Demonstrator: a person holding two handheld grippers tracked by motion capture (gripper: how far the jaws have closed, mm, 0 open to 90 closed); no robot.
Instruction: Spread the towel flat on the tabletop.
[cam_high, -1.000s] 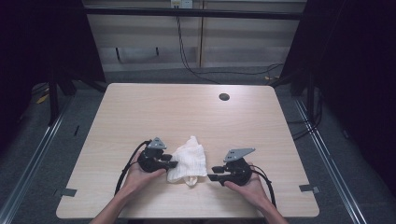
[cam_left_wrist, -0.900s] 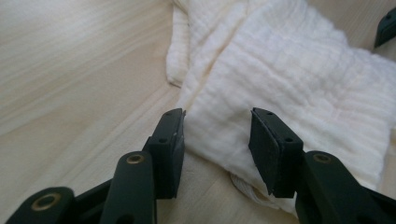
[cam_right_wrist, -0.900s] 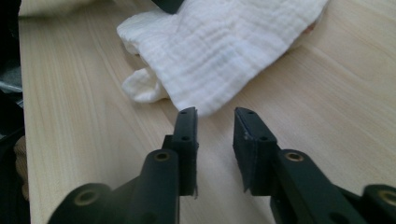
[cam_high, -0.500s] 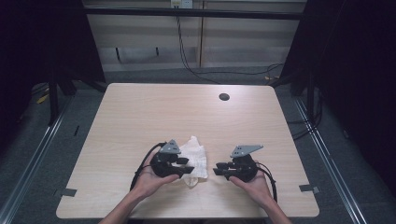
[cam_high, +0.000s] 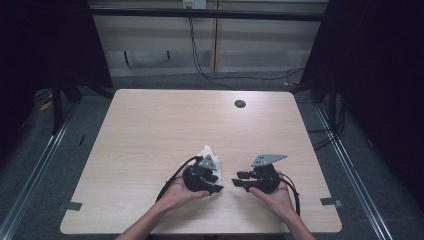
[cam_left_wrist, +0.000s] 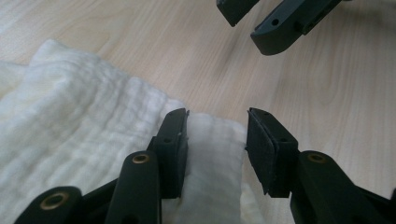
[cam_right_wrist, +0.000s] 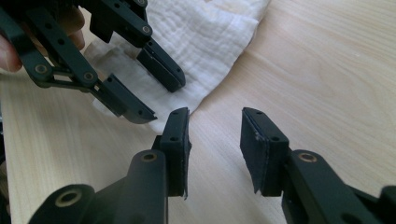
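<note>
From the high view, the left gripper (cam_high: 216, 186) lies over the near part of a white cloth (cam_high: 206, 151) on the wooden table (cam_high: 150, 130); the cloth shows just beyond the gripper's body and under its fingertips. The right gripper (cam_high: 239, 179) points toward the left one, its fingertips near the cloth but apart from it, on bare wood.

In the left gripper view, the left gripper (cam_left_wrist: 215, 140) has its jaws apart, and they have just been closing slightly. A fold of the cloth (cam_left_wrist: 84, 130) lies between the fingers and spreads past the left-hand finger (cam_left_wrist: 173, 144); the right-hand finger stands clear of the fabric, so nothing is pinched. The other gripper's two fingertips sit ahead, beyond the cloth's edge.

In the right gripper view, the right gripper (cam_right_wrist: 215, 135) has its jaws apart, having just been opening, with bare table between the fingers. The cloth (cam_right_wrist: 205, 42) lies ahead of the left-hand finger, its corner ending just beside that fingertip. The left gripper (cam_right_wrist: 149, 88) rests on it.
</note>
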